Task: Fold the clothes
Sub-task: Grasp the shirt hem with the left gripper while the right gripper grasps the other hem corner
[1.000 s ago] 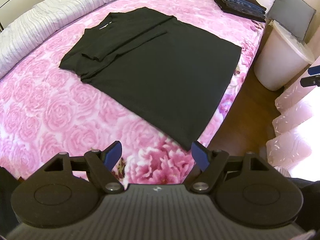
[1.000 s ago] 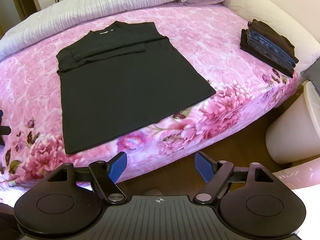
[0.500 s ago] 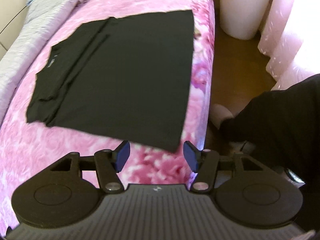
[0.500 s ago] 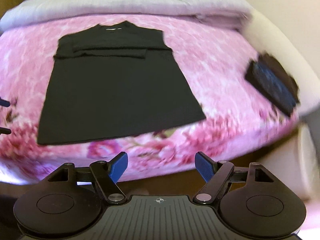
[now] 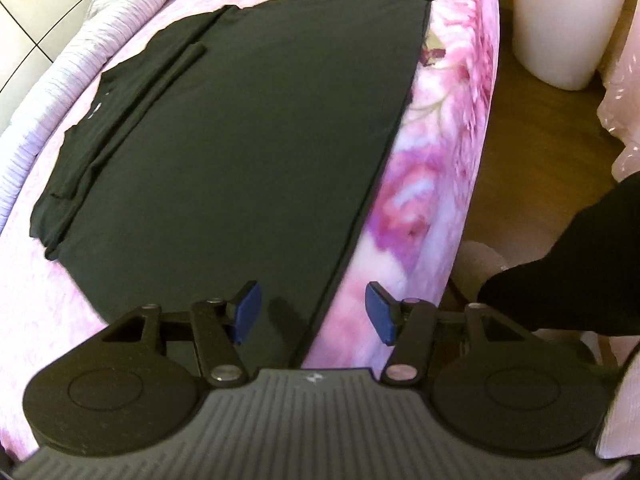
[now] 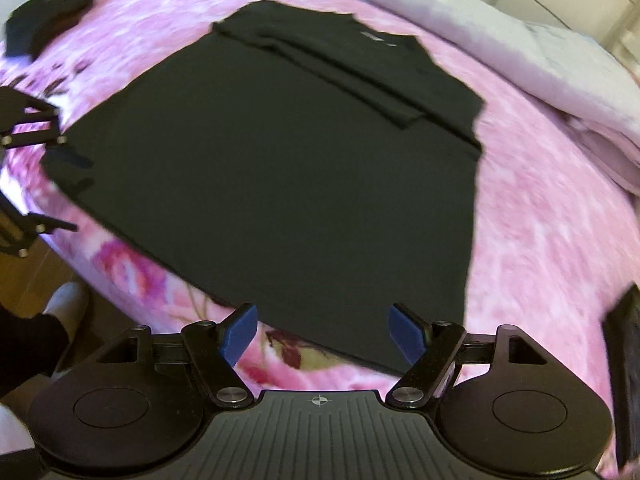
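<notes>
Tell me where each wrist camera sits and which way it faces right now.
Left wrist: behind the open left gripper, low over the hem of the black cotton shirt, looking along the pink floral bedspread; a dark-clothed limb shows at right.
Right wrist: behind the open right gripper, facing the shirt's collar end.
Shared: the shirt, the bedspread, each other's gripper.

The left hand-held gripper (image 5: 313, 317) has two blue pads (image 5: 247, 312) on black linkage arms with silver pivot screws (image 5: 224, 371). Behind them sit two round black discs (image 5: 108, 390) flanking a ribbed grey plate (image 5: 316, 420) with a small crosshair mark. The right hand-held gripper (image 6: 322, 334) is built the same way, with blue pads (image 6: 406, 334) and silver screws. To its left, the person wears a black trouser leg (image 6: 24, 350) and a pale slipper (image 6: 66, 300).
</notes>
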`<state>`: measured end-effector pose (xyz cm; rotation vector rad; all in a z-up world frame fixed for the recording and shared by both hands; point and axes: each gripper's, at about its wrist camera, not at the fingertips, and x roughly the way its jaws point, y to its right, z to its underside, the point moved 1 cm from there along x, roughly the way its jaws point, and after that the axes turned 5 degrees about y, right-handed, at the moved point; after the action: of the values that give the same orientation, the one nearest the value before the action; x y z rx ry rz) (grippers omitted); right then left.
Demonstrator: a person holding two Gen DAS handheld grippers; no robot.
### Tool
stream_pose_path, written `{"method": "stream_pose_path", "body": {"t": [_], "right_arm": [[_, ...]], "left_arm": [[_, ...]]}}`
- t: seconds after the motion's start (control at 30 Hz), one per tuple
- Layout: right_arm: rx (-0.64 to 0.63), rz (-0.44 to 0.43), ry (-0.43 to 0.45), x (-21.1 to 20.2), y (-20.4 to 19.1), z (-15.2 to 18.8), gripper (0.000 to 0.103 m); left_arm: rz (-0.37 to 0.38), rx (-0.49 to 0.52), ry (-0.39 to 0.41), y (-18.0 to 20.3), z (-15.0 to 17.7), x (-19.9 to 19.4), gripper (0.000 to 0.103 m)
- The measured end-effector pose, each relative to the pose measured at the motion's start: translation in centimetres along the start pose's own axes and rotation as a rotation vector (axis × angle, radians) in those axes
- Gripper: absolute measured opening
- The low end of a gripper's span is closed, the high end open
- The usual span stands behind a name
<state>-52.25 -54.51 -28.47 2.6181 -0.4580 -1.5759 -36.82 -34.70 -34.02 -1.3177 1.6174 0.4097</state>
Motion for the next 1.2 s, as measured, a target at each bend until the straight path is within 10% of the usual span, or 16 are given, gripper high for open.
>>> {"method": "stream_pose_path", "body": {"t": [0.23,0.53,0.73,1.03,1.2], "right_arm": [[-0.062,0.004,0.003,1.9,-0.8,2.0,0.076],[-0.398,0.023,0.137,3.1,-6.4,3.3,0.076],[-0.535,-0.057,0.264,5.8,-11.4,2.6,0.076],[-0.671,0.134,0.305,8.6,-6.5,5.7,0.076],[-0.705,0.205,0.226,8.9,-1.7,7.0,0.043]], "left_arm": [[-0.106,0.084,0.019,0.0,0.9,0.6,0.052],[-0.124,0.081,-0.041,-2.6,2.3,-0.2,0.008],[-0.067,-0.073,-0.03,-5.7,0.8,-1.5,0.006],[-0.045,-0.071,-0.042,-7.5,0.1,-2.1,0.006],[-0.034,-0.045,-0.067,-7.2,0.1,-1.5,0.006]]}}
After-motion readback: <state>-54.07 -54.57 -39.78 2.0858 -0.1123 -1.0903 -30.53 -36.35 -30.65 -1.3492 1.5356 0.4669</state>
